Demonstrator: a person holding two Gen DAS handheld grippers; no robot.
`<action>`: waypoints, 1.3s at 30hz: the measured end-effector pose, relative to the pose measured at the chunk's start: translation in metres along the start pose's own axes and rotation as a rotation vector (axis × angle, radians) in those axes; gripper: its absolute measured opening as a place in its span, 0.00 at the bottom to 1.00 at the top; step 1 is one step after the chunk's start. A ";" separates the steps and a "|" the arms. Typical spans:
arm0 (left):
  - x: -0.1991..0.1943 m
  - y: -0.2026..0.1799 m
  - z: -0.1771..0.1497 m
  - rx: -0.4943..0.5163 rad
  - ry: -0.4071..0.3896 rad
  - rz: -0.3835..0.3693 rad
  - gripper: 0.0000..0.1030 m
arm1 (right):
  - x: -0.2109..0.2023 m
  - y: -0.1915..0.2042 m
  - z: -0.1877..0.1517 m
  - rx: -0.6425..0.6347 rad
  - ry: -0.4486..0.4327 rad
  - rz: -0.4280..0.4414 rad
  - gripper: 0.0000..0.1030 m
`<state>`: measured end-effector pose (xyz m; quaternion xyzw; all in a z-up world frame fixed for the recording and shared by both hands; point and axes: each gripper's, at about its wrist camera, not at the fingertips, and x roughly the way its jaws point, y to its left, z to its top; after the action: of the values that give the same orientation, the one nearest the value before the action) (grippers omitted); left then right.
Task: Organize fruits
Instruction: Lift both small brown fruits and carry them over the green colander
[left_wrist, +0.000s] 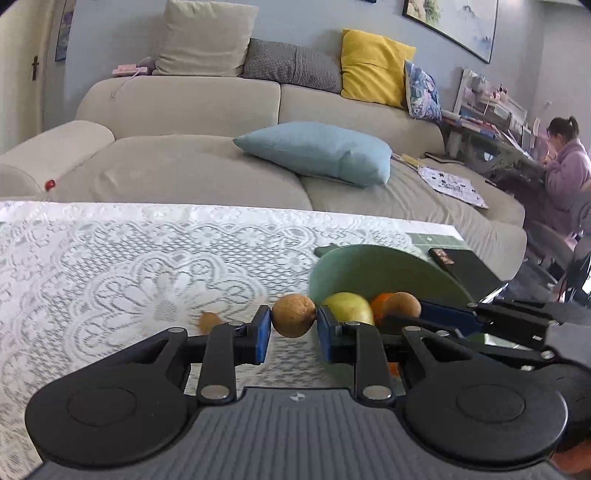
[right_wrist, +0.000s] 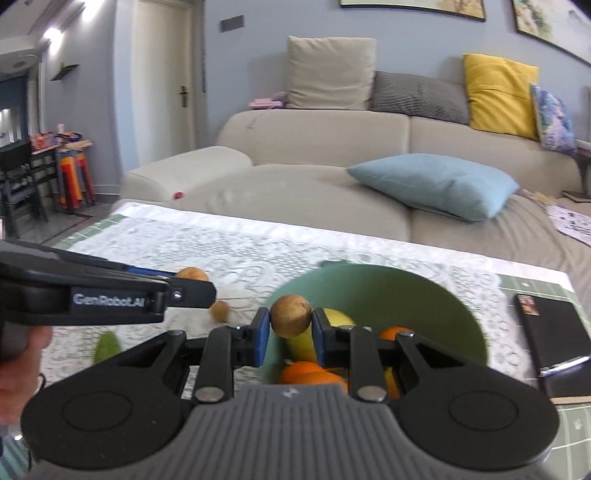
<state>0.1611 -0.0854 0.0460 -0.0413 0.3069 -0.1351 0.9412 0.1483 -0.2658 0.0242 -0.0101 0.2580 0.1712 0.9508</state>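
Note:
My left gripper (left_wrist: 293, 326) is shut on a small round brown fruit (left_wrist: 294, 314), held above the lace tablecloth just left of the green bowl (left_wrist: 373, 264). My right gripper (right_wrist: 289, 326) is shut on a second brown fruit (right_wrist: 290, 314) and holds it over the green bowl (right_wrist: 376, 291), which holds a yellow fruit (right_wrist: 336, 318) and oranges (right_wrist: 310, 371). The right gripper also shows in the left wrist view (left_wrist: 417, 310), and the left gripper in the right wrist view (right_wrist: 192, 278). A third brown fruit (right_wrist: 220, 310) lies on the cloth. A green fruit (right_wrist: 107, 345) lies nearer.
A black notebook (right_wrist: 550, 332) lies on the table right of the bowl. A beige sofa (left_wrist: 184, 162) with a blue pillow (left_wrist: 321, 151) stands behind the table's far edge. A person (left_wrist: 565, 162) sits at a desk at far right.

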 end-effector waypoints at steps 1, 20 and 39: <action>0.002 -0.004 0.000 -0.012 0.002 -0.002 0.29 | 0.000 -0.003 0.000 -0.004 0.001 -0.017 0.20; 0.040 -0.035 0.004 -0.059 0.130 -0.115 0.29 | 0.012 -0.043 -0.014 0.096 0.114 -0.062 0.20; 0.059 -0.035 -0.001 -0.072 0.187 -0.097 0.30 | 0.030 -0.045 -0.015 0.123 0.158 -0.048 0.21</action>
<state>0.1983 -0.1352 0.0177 -0.0769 0.3958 -0.1728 0.8987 0.1800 -0.3001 -0.0066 0.0287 0.3417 0.1306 0.9303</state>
